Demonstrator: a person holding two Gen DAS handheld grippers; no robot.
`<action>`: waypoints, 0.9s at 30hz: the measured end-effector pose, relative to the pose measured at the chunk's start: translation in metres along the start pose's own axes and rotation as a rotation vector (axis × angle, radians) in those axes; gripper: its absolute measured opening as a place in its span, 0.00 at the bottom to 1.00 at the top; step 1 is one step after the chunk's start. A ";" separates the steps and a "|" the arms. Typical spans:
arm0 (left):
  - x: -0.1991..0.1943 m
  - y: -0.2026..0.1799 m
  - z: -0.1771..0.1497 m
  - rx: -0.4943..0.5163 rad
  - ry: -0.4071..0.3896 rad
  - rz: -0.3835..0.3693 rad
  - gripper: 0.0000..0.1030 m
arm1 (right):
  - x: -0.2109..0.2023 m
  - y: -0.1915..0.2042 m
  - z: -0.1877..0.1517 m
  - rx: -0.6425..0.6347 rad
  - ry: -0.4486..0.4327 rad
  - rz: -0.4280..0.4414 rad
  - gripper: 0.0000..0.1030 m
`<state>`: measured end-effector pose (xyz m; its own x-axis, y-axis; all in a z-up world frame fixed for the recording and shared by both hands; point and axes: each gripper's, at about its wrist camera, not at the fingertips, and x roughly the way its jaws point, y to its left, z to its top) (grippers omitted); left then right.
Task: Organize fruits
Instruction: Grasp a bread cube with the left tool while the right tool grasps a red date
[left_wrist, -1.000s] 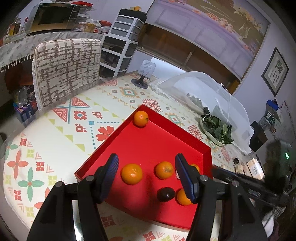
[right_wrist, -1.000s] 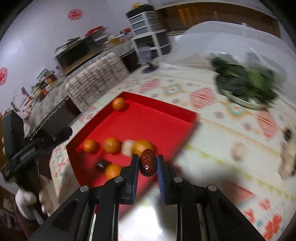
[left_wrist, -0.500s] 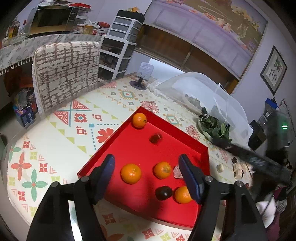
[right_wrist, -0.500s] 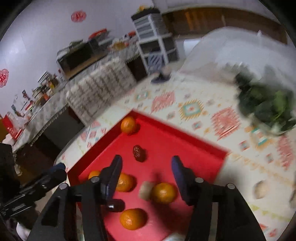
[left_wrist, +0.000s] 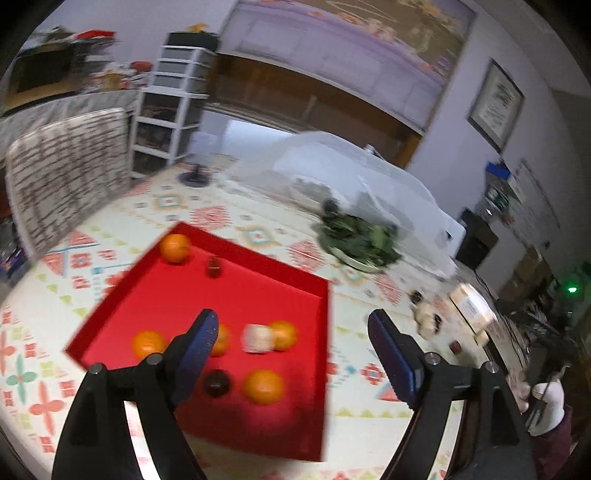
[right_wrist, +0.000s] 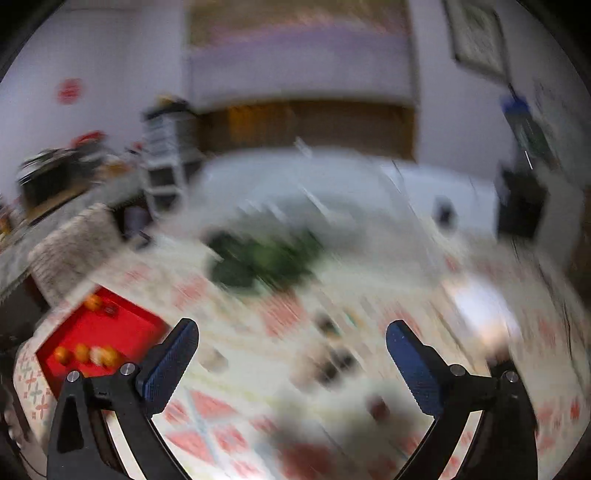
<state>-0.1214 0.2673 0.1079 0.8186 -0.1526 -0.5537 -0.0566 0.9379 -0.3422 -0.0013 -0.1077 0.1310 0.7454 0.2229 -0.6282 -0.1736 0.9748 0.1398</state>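
Observation:
A red tray (left_wrist: 303, 288) lies on the patterned tablecloth and holds several oranges (left_wrist: 264, 386), a dark round fruit (left_wrist: 217, 384), a pale piece (left_wrist: 258, 338) and a red-brown date (left_wrist: 214, 267) beside the far orange (left_wrist: 175, 248). My left gripper (left_wrist: 291, 325) hovers over the tray's near right part; its jaws are opening and nothing is between them. In the heavily blurred right wrist view, my right gripper (right_wrist: 291, 328) hangs over the tablecloth to the right of the tray (right_wrist: 103, 332), jaws opening wide and empty. Small loose fruits (left_wrist: 424, 317) lie on the cloth right of the tray.
A plate of greens (left_wrist: 358, 240) sits behind the tray beside a clear food cover (left_wrist: 351, 166). Small boxes (left_wrist: 469, 306) lie at the table's right end. A patterned chair (left_wrist: 66, 166) stands at the left. A gloved hand (left_wrist: 550, 402) shows at the lower right.
My right gripper opened and let go of the red-brown date, which now lies in the tray, then swung fast to the right. My left gripper opened wider and shifted right.

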 end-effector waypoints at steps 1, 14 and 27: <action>0.004 -0.011 -0.002 0.020 0.011 -0.010 0.80 | 0.004 -0.011 -0.005 0.027 0.020 -0.001 1.00; 0.091 -0.131 -0.028 0.213 0.198 -0.132 0.78 | 0.076 -0.074 -0.057 0.056 0.219 0.020 0.62; 0.196 -0.224 -0.042 0.389 0.313 -0.174 0.59 | 0.095 -0.062 -0.062 -0.063 0.238 -0.009 0.21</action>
<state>0.0277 0.0142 0.0440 0.5835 -0.3459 -0.7347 0.3295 0.9278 -0.1751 0.0408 -0.1476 0.0155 0.5762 0.1993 -0.7926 -0.2130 0.9729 0.0898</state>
